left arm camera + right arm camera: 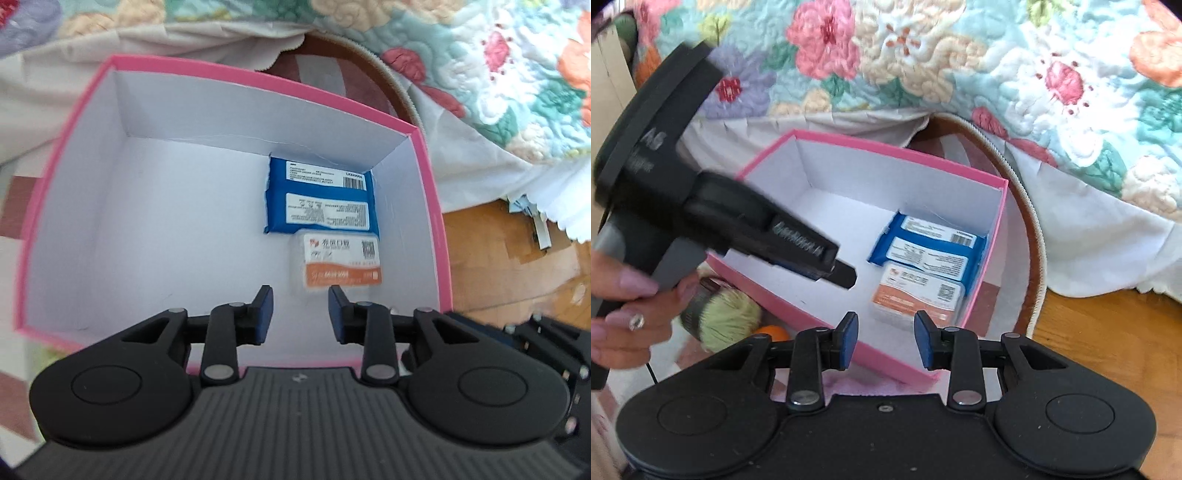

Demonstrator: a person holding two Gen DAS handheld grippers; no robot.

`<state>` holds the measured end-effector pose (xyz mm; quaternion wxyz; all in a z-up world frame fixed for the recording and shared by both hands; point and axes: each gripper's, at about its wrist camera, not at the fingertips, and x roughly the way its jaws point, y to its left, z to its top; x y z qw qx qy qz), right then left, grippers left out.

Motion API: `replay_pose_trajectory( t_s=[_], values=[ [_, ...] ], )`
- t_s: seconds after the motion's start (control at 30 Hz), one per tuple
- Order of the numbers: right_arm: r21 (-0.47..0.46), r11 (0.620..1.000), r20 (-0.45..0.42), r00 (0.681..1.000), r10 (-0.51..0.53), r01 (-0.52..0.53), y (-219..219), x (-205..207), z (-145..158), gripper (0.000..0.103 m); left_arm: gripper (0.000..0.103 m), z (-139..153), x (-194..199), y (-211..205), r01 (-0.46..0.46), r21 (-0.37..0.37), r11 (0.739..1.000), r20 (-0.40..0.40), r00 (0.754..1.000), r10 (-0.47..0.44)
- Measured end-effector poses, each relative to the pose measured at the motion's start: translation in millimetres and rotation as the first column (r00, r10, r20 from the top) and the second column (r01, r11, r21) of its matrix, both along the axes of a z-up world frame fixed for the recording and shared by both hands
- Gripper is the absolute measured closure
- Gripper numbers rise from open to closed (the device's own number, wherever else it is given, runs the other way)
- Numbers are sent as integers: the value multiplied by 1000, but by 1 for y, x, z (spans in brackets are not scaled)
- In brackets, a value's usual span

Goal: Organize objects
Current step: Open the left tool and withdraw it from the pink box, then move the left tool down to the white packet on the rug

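We note, at far left in the right wrist view, a person's hand with a ring, wrapped round the grey handle of the left gripper, which slants down over the near left part of the pink box; seen side-on there, its jaws give nothing away. Below that hand lie a pale green fluffy brush and a small orange thing, both outside the box and just beside its near wall. In the left wrist view the left gripper hangs over the white floor of the pink box with its jaws apart and nothing between the blue pads (slight blur here). Moving right, the blue packet lies flat in the far right corner, label side up, against the right wall. Touching its near edge sits the clear case with an orange and white card, also close to the right wall. From the right wrist view the same order holds: blue packet farther in, clear case with an orange and white card nearer. The right gripper is above the near wall of the box, jaws apart, empty. Right of the box we see a brown curved rim, then the floral quilt hanging down over the wooden floor.
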<state>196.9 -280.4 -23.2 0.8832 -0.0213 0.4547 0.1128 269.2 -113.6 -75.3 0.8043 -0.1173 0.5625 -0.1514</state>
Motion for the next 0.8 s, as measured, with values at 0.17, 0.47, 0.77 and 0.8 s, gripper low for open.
replay_pose_trajectory(
  t_s=[0.17,0.47,0.77,0.8],
  values=[
    [5,1000,40,999,10,-10,5,-14,19,63,62,32,-24,17,23,70,997,27,999,-25],
    [-3,997,105,992,71,-71,21,-40,55,59,57,85,-69,36,79,145,986,48,995,-87],
    [-9,992,100,987,122,-122,38,-72,61,54,55,111,-110,42,91,137,986,71,992,-101],
    [-10,992,103,986,128,-127,39,-76,63,52,55,113,-112,42,85,136,987,75,993,-96]
  ],
)
